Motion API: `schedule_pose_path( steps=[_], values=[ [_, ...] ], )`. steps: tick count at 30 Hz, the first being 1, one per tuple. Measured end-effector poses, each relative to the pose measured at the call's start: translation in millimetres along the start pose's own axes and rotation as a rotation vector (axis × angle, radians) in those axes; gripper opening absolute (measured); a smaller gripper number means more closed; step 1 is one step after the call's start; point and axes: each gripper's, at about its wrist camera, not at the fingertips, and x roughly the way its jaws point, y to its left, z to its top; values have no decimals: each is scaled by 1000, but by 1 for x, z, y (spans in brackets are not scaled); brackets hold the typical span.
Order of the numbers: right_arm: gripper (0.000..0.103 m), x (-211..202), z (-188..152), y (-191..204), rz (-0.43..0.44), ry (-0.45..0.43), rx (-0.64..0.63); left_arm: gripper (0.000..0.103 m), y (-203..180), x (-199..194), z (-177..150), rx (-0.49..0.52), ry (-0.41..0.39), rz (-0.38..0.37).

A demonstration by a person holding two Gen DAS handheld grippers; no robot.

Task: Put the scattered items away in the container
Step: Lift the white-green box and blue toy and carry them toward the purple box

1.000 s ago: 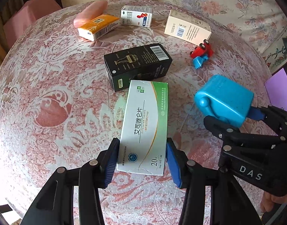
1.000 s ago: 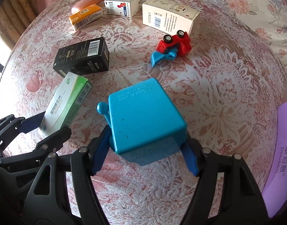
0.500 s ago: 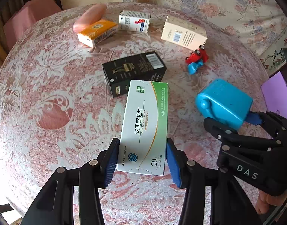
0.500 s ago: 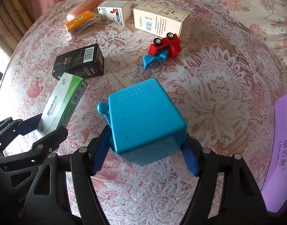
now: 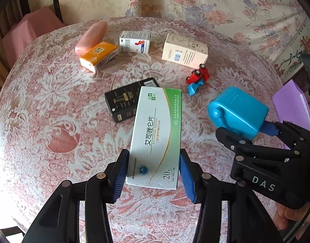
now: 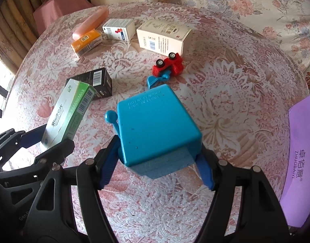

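Purple container at table edge

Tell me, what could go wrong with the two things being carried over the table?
The green-and-white medicine box is pinched only at its near end by the left hand-held gripper, so its long free end might swing or slip out. The blue plastic toy in the right hand-held gripper looks smooth, so it could slide free onto the table.

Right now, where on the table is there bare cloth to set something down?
Bare cloth lies left of the black box and right of the toy car. The far edge is crowded: pink case, orange box, white box, cream box.
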Motion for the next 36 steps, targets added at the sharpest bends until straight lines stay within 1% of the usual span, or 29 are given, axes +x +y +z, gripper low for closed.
schedule_pose_path(
  steps=[14, 36],
  values=[
    [72, -20, -1, -24, -10, -31, 47, 49, -12, -17, 12, 36, -33, 2],
    [72, -50, -10, -82, -44, -69, 143, 49, -59, -30, 31, 129, -66, -38]
  ],
)
